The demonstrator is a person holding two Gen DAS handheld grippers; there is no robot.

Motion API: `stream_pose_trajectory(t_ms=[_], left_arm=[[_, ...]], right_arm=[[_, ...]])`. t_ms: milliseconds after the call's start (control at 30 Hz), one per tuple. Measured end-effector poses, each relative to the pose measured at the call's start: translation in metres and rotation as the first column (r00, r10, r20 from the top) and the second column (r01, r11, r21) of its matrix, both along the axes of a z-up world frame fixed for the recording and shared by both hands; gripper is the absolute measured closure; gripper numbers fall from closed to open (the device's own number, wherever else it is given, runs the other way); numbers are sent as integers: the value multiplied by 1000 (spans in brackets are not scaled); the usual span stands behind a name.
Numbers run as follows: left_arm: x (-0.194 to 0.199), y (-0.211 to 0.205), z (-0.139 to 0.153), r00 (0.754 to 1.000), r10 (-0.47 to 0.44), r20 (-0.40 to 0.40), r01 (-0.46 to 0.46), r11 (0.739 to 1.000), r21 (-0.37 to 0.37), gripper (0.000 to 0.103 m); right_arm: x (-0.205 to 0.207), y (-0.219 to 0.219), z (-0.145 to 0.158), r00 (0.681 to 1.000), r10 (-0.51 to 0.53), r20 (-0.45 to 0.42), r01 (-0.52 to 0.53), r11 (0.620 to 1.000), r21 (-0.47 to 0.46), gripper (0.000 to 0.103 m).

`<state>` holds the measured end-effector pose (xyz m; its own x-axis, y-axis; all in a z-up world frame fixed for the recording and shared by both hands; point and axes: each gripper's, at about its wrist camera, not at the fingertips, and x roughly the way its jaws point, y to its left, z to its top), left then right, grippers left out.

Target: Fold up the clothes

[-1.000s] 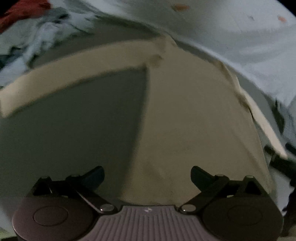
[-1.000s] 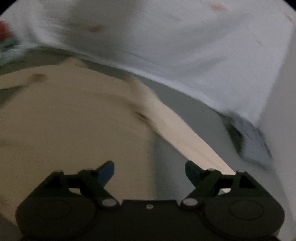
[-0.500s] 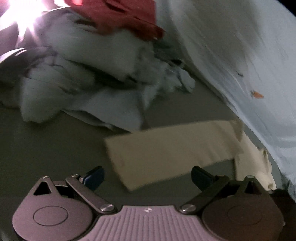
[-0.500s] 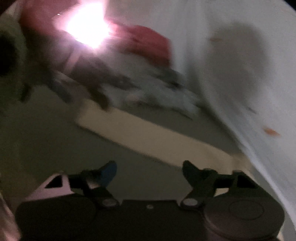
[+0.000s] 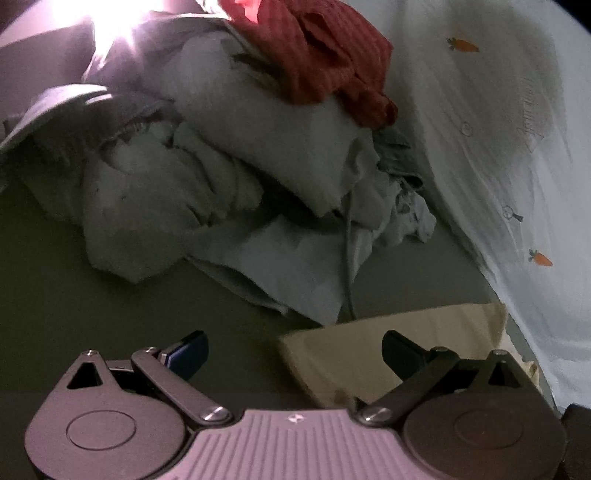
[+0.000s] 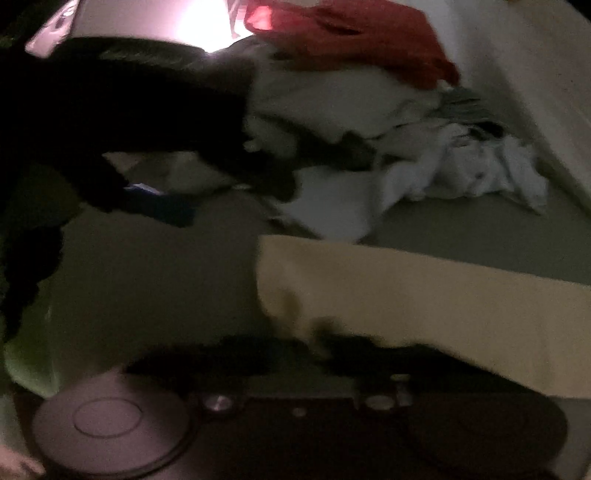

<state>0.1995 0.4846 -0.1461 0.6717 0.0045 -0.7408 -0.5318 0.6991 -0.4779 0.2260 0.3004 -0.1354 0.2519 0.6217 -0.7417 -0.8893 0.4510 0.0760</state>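
Observation:
A cream garment point(image 5: 354, 354) lies flat on a grey-green surface point(image 5: 92, 295), and its long folded strip point(image 6: 424, 302) ends near the middle of the right wrist view. My left gripper point(image 5: 295, 350) is open just above that end, its right finger over the cloth and its blue-padded left finger point(image 5: 188, 350) over bare surface. My right gripper point(image 6: 325, 343) shows only as a dark blur; its jaws are closing together on the strip's near corner. The left gripper also shows as a dark shape point(image 6: 147, 122) at the upper left of the right wrist view.
A heap of white and grey laundry point(image 5: 240, 177) with a red garment point(image 5: 325, 62) on top lies beyond the cream strip. A white sheet with small carrot prints point(image 5: 509, 147) rises along the right. Bright light glares at the top left point(image 5: 110, 33).
Both views have swung from above the cream garment's body to its strip end, bringing the laundry heap into sight. The right jaws stood wide open and have since come together at the cloth's corner.

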Motion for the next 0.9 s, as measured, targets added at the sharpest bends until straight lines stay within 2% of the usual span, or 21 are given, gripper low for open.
stream_pose_trajectory(t_ms=[67, 167, 233, 333, 467, 600, 667, 733, 767, 833, 867, 900], left_arm=[[0, -1, 10, 1000, 8, 19, -8, 1000, 6, 4], [-2, -9, 29, 999, 10, 52, -11, 1000, 26, 4], [-1, -23, 38, 998, 3, 56, -6, 999, 47, 4], [1, -54, 43, 999, -38, 35, 35, 997, 75, 4], [6, -130, 37, 977, -212, -10, 213, 975, 70, 4], [7, -229, 25, 912, -398, -99, 408, 906, 116, 4], [6, -270, 17, 881, -451, -141, 469, 873, 136, 4], [5, -299, 10, 860, -480, -173, 504, 851, 146, 4], [5, -313, 7, 852, -485, -198, 516, 842, 156, 4], [4, -335, -1, 838, -486, -246, 536, 819, 205, 4], [4, -343, -4, 838, -473, -273, 535, 810, 240, 4], [5, -349, -9, 838, -456, -299, 533, 802, 270, 5]], right_arm=[[10, -8, 7, 999, -30, -17, 30, 999, 17, 97], [34, -42, 31, 988, -144, -48, 149, 984, 99, 97], [54, -76, 51, 968, -242, -72, 251, 953, 171, 97], [85, -144, 83, 911, -406, -75, 411, 872, 266, 97], [124, -264, 121, 796, -600, -83, 582, 720, 379, 97], [147, -383, 139, 675, -737, -36, 679, 601, 422, 97], [157, -446, 134, 584, -810, -53, 749, 512, 420, 97], [166, -506, 121, 479, -872, -98, 820, 404, 406, 97], [168, -529, 113, 440, -890, -122, 845, 364, 392, 97], [170, -569, 95, 380, -909, -172, 885, 304, 353, 96], [170, -580, 87, 370, -911, -180, 894, 296, 337, 96], [168, -585, 79, 377, -910, -169, 894, 311, 322, 96]])
